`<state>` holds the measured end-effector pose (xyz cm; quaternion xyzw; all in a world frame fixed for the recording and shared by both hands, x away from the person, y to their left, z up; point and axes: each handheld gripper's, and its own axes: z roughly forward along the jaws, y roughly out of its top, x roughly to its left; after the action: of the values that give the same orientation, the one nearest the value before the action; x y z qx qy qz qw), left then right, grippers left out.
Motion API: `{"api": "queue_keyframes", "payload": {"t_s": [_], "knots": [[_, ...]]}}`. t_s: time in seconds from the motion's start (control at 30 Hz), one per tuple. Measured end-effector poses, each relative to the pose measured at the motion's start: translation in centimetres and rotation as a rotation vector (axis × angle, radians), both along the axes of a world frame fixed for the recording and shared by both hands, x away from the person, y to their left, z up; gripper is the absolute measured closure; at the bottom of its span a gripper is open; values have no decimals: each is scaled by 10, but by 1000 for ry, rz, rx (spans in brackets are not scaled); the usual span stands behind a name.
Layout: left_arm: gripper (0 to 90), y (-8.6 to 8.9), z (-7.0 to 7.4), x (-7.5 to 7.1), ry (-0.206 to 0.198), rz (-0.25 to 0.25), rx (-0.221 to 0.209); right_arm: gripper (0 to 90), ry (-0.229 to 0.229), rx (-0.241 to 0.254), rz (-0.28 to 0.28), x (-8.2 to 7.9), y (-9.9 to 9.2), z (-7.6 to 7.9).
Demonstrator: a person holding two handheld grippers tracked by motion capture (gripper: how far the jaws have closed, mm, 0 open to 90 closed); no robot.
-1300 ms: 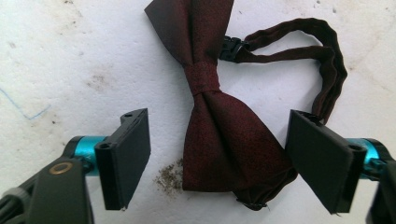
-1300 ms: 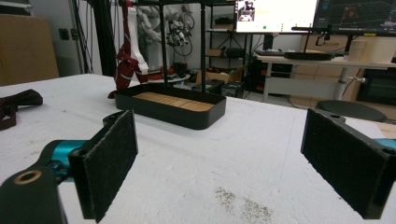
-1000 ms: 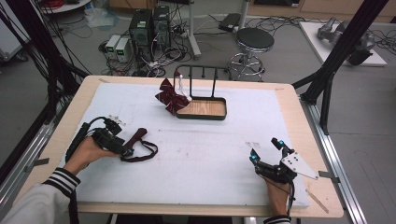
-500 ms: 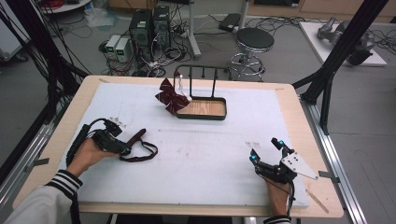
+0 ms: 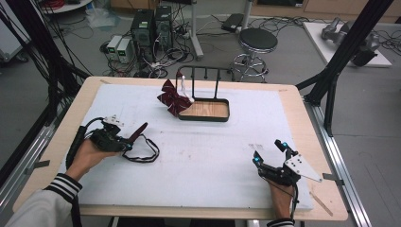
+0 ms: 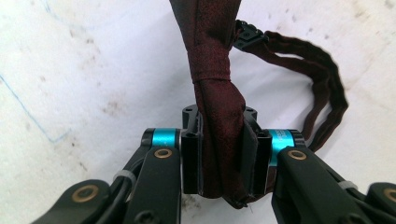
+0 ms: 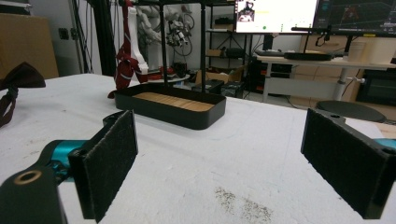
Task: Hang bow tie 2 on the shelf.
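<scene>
Jaws of the left gripper (image 6: 219, 168) are clenched on a dark red bow tie (image 6: 212, 70), and they have just been closing on it. In the left gripper view the folded cloth of the tie is squeezed between the two black pads, and its centre band sits just above them. The thin dark strap (image 6: 322, 93) of the tie, with a small black clasp on it, makes a loop on the white table cover to the right of the jaws.

From the high view, the left gripper (image 5: 124, 143) lies low at the left part of the table (image 5: 302, 101), with the person's left hand (image 5: 87, 156) behind it. One wing of the bow tie (image 5: 138, 132) points up and to the right from the jaws, and the strap (image 5: 144, 153) rests on the cover just beside them.

The right gripper (image 5: 267, 153) is near the front right corner of the table, well apart from the tie. Its jaws are spread wide and nothing is between them; in the right gripper view both pads (image 7: 109, 163) stand far apart over the bare cover.

At the far middle of the table stands a black rack with a wooden tray base (image 5: 205, 109). A second dark red bow tie (image 5: 172, 98) hangs at its left side.
</scene>
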<state>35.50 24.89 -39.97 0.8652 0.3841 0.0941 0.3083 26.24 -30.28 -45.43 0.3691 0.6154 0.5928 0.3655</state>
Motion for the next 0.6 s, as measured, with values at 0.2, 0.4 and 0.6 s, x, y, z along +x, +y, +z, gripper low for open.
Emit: {"api": "queue_keyframes", "payload": {"t_s": [0.2, 0.4, 0.6], "knots": [[730, -3, 6, -1, -48, -14, -32, 103, 6, 1, -1, -1, 1, 0], [731, -10, 13, -6, -119, -35, -66, 103, 7, 1, -2, -1, 1, 0], [732, -22, 23, -9, -191, -64, -92, 103, 7, 0, -2, -1, 1, 0]]}}
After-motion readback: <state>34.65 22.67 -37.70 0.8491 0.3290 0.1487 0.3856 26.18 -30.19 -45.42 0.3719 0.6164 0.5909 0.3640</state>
